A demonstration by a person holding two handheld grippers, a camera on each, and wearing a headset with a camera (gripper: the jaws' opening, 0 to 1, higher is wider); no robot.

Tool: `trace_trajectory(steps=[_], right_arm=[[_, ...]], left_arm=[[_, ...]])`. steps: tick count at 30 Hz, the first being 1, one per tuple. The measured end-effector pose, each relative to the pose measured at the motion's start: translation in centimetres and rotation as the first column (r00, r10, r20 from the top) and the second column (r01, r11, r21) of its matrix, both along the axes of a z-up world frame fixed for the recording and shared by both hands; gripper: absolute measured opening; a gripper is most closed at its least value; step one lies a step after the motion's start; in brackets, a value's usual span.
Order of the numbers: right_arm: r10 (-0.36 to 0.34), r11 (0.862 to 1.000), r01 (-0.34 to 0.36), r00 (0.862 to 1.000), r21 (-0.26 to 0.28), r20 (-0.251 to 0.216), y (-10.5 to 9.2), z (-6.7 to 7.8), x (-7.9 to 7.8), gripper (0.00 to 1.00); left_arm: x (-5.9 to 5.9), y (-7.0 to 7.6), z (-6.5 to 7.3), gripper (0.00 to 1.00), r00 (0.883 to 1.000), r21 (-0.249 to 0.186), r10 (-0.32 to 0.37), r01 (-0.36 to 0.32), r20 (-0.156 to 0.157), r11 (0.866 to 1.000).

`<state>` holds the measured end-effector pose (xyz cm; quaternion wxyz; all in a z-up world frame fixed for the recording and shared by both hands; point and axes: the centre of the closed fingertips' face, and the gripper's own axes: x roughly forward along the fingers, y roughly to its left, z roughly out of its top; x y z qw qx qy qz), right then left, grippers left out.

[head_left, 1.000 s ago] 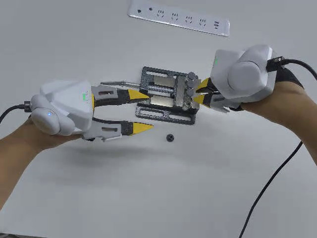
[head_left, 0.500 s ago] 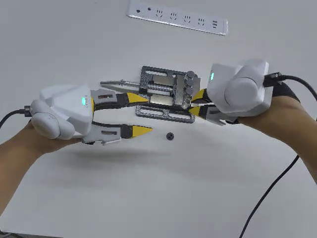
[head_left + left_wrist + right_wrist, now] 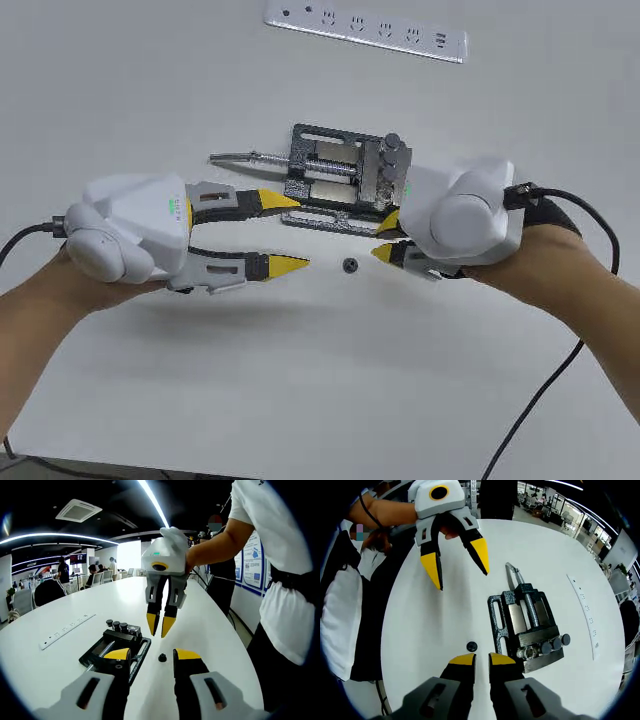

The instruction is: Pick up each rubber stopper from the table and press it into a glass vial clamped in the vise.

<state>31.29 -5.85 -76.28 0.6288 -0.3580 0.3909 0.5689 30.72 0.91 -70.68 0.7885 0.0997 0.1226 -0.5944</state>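
My left gripper [image 3: 300, 232] hangs wide open and empty, left of the vise [image 3: 330, 182]. One rubber stopper [image 3: 350, 265] lies on the counter [image 3: 300, 380] just in front of the vise. My right gripper [image 3: 382, 238], narrow and empty, hovers beside it. Next I'd lower, pinch the stopper, then carry it to the open glass vial [image 3: 530, 653].

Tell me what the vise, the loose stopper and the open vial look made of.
Vise: metal, dark matte cast-looking body, bare grey jaw plates and a shiny threaded screw.
Stopper: probably rubber, dull black, no glint; too small to be sure.
Vial: likely glass, see-through with bright glints.
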Motion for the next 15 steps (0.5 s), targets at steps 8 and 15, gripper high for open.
trace_trajectory(steps=[8,15], right_arm=[[-0.009,1.000,0.009,1.000,0.003,-0.015,0.2,-0.9,-0.6,0.10],[-0.011,1.000,0.012,1.000,0.009,-0.026,0.4,-1.6,-1.1,0.12]], left_arm=[[-0.4,0.3,-0.3,0.31,1.000,0.002,0.005,-0.005,-0.006,1.000],[-0.6,0.5,-0.4,0.32,1.000,0.001,0.004,-0.004,-0.012,1.000]])
